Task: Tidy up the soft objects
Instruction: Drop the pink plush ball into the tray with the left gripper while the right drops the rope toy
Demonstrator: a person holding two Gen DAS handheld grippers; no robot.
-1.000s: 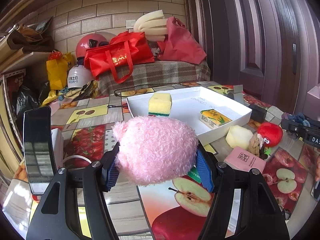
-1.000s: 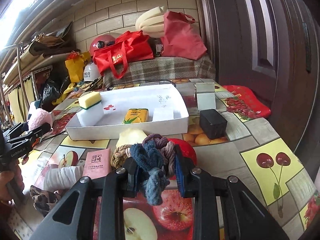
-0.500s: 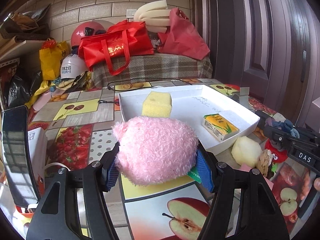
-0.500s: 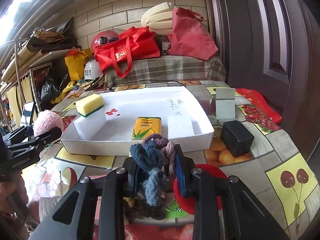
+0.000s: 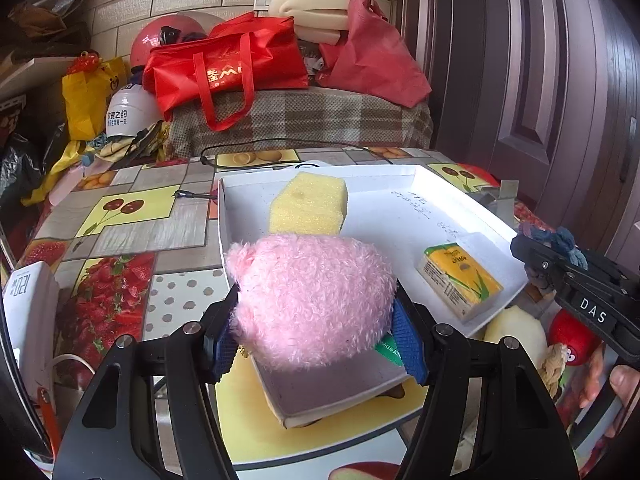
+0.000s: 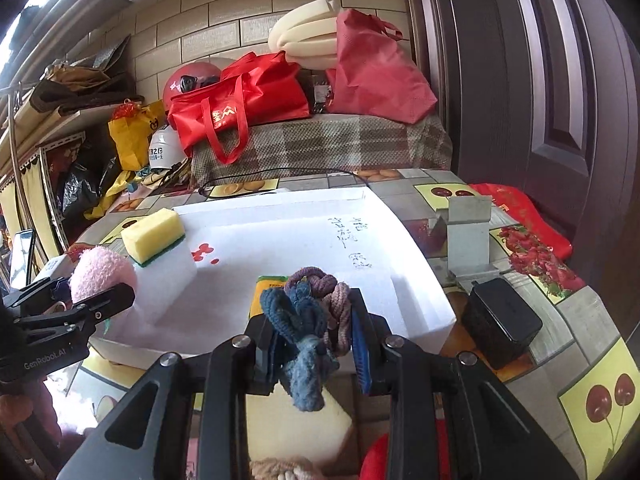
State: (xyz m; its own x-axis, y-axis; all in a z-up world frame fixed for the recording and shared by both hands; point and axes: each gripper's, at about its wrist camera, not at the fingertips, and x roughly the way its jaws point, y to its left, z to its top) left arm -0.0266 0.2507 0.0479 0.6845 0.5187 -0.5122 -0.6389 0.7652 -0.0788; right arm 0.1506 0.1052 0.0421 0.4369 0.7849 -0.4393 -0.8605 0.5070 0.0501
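Left hand-held gripper (image 5: 316, 330) about half open, blue ribbed pads clamped on both flanks of the pink plush toy (image 5: 310, 300): fuzzy, rounded, bulging well past the pads. Toy is off the surface, hanging over the near-left corner of the white tray (image 5: 472, 216).

Right hand-held gripper (image 6: 316, 342) nearly closed, pinching the knotted rope toy (image 6: 310, 312), blue and mauve braided cotton with a frayed tail drooping below the pads. It sits just short of the tray's near wall.

Tray: shallow, rectangular, low rim, smooth white floor with handwriting. Inside it, a yellow sponge (image 5: 308, 204) with a green scrub layer, porous, at the far-left; a yellow tissue pack (image 5: 458, 280), glossy, near the right wall. Centre and far-right floor are bare.

Outside the tray, on the fruit-print tabletop (image 5: 132, 216): a black box (image 6: 500, 320) just right of the tray, a grey card stand (image 6: 468, 232) behind it, and a red plush (image 5: 572, 338) plus a pale foam piece (image 5: 516, 334) by the near-right corner. A black cable (image 5: 280, 156) runs along the tray's far edge.
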